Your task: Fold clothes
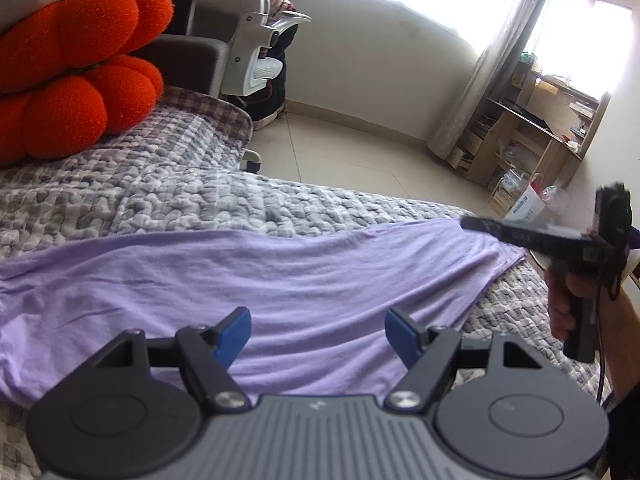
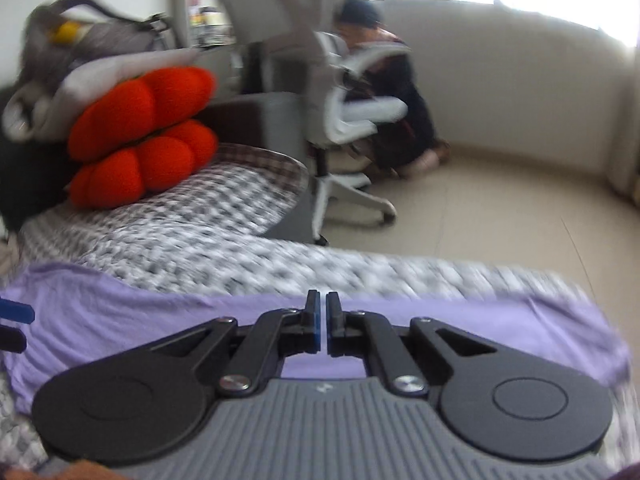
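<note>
Left wrist view: the left hand-held gripper (image 1: 318, 334), lower centre, gapes wide with nothing between its fingers, over the lilac cotton garment (image 1: 280, 280) spread left-to-right across the grey quilted bed (image 1: 180, 196). Right wrist view: the right hand-held gripper (image 2: 323, 322) is pinched closed, seemingly empty, with the garment's long axis crossing just ahead.

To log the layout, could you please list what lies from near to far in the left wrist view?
Left tongs → lilac garment → grey quilted bedcover → tiled floor → white wall.
</note>
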Available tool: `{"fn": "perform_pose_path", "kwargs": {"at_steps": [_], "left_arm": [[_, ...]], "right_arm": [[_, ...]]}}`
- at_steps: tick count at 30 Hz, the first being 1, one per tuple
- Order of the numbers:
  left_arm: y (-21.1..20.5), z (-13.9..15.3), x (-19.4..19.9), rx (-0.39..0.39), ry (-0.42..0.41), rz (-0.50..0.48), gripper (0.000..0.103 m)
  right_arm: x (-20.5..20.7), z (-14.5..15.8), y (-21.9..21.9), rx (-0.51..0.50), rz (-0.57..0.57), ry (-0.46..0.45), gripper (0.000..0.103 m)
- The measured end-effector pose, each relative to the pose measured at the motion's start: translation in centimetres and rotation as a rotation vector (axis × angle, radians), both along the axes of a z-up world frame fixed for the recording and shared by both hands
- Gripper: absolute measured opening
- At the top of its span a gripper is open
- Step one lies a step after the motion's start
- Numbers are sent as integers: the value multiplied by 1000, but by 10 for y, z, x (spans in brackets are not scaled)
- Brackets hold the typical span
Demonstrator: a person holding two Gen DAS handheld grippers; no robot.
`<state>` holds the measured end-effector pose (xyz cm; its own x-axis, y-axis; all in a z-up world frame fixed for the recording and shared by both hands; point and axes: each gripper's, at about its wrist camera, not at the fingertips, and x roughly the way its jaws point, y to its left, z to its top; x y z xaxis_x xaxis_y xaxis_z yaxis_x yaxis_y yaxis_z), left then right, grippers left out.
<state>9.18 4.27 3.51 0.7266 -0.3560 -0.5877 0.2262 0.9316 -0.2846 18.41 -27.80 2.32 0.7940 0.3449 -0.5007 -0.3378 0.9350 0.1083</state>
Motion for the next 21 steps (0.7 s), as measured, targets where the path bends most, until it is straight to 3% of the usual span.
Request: {"fn": "perform_pose_path", "kwargs": {"at_steps": [5,11,15,21], "left_arm": [[-30,13,14,15,-6,-51,75],[-84,29,56,100,4,-132,78],[-122,22,92,154,57,-186,81],[-156,7,135,210,111,-176,81]], "right_arm": [[-20,-11,-33,124,-91,80,11],[-40,-23,-62,282,-169,163,11],[-39,-27,-61,311,-174,168,11],[-34,-28,-65,353,-189,175,12]]}}
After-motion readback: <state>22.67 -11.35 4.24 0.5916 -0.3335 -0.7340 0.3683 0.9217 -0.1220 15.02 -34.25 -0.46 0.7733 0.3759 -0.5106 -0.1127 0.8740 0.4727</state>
